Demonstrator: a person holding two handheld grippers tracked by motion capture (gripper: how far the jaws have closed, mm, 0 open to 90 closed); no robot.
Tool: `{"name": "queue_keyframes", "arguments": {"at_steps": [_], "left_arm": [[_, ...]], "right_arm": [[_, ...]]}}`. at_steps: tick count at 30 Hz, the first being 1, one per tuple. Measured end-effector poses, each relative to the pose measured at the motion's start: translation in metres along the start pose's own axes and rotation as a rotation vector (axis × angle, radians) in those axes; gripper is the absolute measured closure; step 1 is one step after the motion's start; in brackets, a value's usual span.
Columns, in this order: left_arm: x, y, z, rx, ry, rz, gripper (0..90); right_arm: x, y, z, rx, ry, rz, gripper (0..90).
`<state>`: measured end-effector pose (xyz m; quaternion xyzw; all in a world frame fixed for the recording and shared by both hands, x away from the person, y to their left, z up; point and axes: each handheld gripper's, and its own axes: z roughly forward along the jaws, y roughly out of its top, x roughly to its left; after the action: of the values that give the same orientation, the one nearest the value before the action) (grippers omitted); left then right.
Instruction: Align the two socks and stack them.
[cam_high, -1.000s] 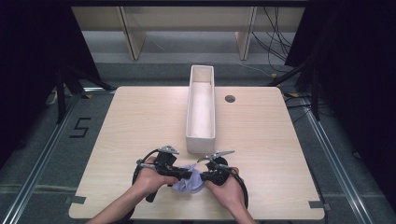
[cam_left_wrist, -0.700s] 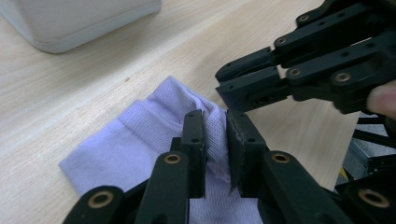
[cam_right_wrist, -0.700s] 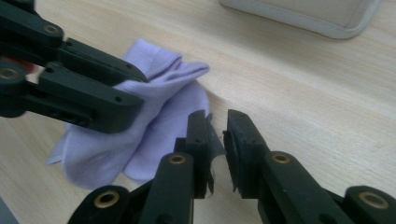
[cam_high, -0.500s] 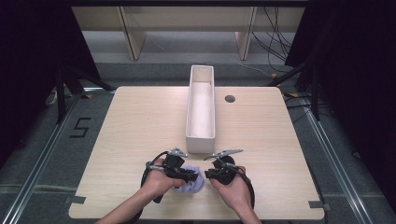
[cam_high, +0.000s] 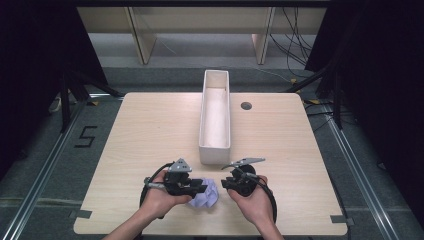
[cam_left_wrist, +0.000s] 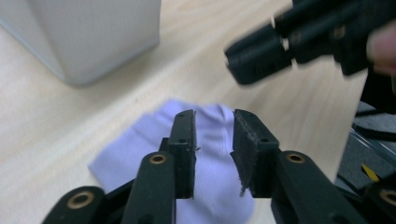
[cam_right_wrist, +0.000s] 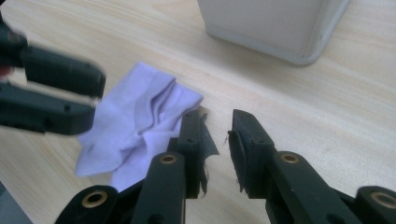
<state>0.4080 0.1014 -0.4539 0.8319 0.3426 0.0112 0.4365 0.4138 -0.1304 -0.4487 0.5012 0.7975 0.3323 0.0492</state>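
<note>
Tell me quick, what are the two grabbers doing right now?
Left gripper: open, jaws just opening, above the pale purple cloth, not pinching it.
Right gripper: open, jaws just opening, nothing between them, cloth beside it.

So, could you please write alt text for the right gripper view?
The right gripper's two black jaws stand apart with nothing between them, above a wooden table. A crumpled lilac cloth lies just left of them, the left gripper beyond it, and a white box's corner sits behind.

we see soft lilac cloth, matt pale wood-grain table, smooth matt white box, black matt plastic jaws.
</note>
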Motion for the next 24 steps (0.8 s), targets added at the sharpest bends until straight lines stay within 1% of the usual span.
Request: {"name": "queue_keyframes", "arguments": {"at_steps": [1, 2, 3, 4, 5, 6, 8, 9, 10, 11, 12, 13, 14, 15, 16, 17, 19, 20, 21, 22, 24], "left_arm": [[-0.001, -0.004, 0.0, 0.006, -0.01, 0.0, 71.2], [-0.003, -0.011, 0.006, 0.022, -0.032, 0.003, 72.0], [-0.003, -0.011, 0.006, 0.022, -0.032, 0.003, 73.4], [-0.004, -0.014, 0.011, 0.027, -0.036, 0.0, 73.4], [-0.004, -0.016, 0.014, 0.035, -0.041, 0.004, 73.8], [-0.004, -0.018, 0.017, 0.039, -0.047, 0.003, 74.3], [-0.004, -0.021, 0.023, 0.039, -0.05, 0.0, 74.8], [-0.005, -0.022, 0.025, 0.044, -0.047, 0.008, 74.8], [-0.005, -0.023, 0.027, 0.045, -0.047, 0.012, 74.8], [-0.005, -0.023, 0.028, 0.049, -0.049, 0.018, 74.7], [-0.006, -0.024, 0.03, 0.048, -0.048, 0.02, 74.6], [-0.006, -0.024, 0.03, 0.054, -0.05, 0.025, 74.3], [-0.005, -0.025, 0.031, 0.059, -0.051, 0.028, 74.1], [-0.005, -0.025, 0.032, 0.06, -0.051, 0.021, 73.7], [-0.006, -0.025, 0.032, 0.057, -0.054, 0.016, 73.1], [-0.006, -0.024, 0.031, 0.045, -0.051, 0.012, 72.2], [-0.007, -0.021, 0.027, 0.021, -0.039, 0.028, 70.7], [-0.006, -0.02, 0.024, 0.009, -0.032, 0.033, 69.7], [-0.006, -0.018, 0.022, -0.008, -0.022, 0.027, 68.4], [-0.005, -0.016, 0.021, -0.016, -0.009, 0.029, 66.8], [0.0, -0.012, 0.019, -0.026, 0.018, 0.015, 62.5]], "right_arm": [[0.001, 0.001, 0.0, -0.015, 0.003, -0.005, 73.4], [0.003, 0.002, -0.001, -0.009, 0.009, -0.003, 73.2], [0.007, 0.005, -0.002, -0.016, 0.009, -0.012, 72.7], [0.007, 0.005, -0.002, -0.016, 0.009, -0.012, 72.7], [0.01, 0.006, -0.002, -0.001, 0.012, -0.002, 72.3], [0.012, 0.006, -0.002, -0.005, 0.019, -0.004, 72.0], [0.016, 0.006, 0.001, 0.011, 0.034, -0.014, 70.4], [0.017, 0.004, 0.003, 0.016, 0.042, -0.018, 69.7], [0.016, 0.004, 0.007, 0.023, 0.042, -0.032, 69.2], [0.016, 0.002, 0.01, 0.032, 0.041, -0.027, 69.2], [0.015, 0.001, 0.013, 0.042, 0.05, -0.034, 69.5], [0.015, -0.001, 0.017, 0.047, 0.052, -0.025, 70.6], [0.016, -0.003, 0.019, 0.066, 0.051, 0.011, 71.5], [0.012, -0.004, 0.023, 0.063, 0.045, -0.018, 72.1], [0.012, -0.005, 0.025, 0.07, 0.059, -0.001, 73.3], [0.009, -0.006, 0.027, 0.077, 0.062, -0.017, 74.2], [0.008, -0.007, 0.03, 0.089, 0.07, -0.008, 75.0], [0.007, -0.008, 0.031, 0.091, 0.062, 0.001, 75.2], [0.006, -0.008, 0.032, 0.096, 0.058, -0.005, 75.4], [0.006, -0.008, 0.033, 0.094, 0.071, 0.012, 75.4], [0.005, -0.009, 0.034, 0.08, 0.073, 0.005, 75.5]]}}
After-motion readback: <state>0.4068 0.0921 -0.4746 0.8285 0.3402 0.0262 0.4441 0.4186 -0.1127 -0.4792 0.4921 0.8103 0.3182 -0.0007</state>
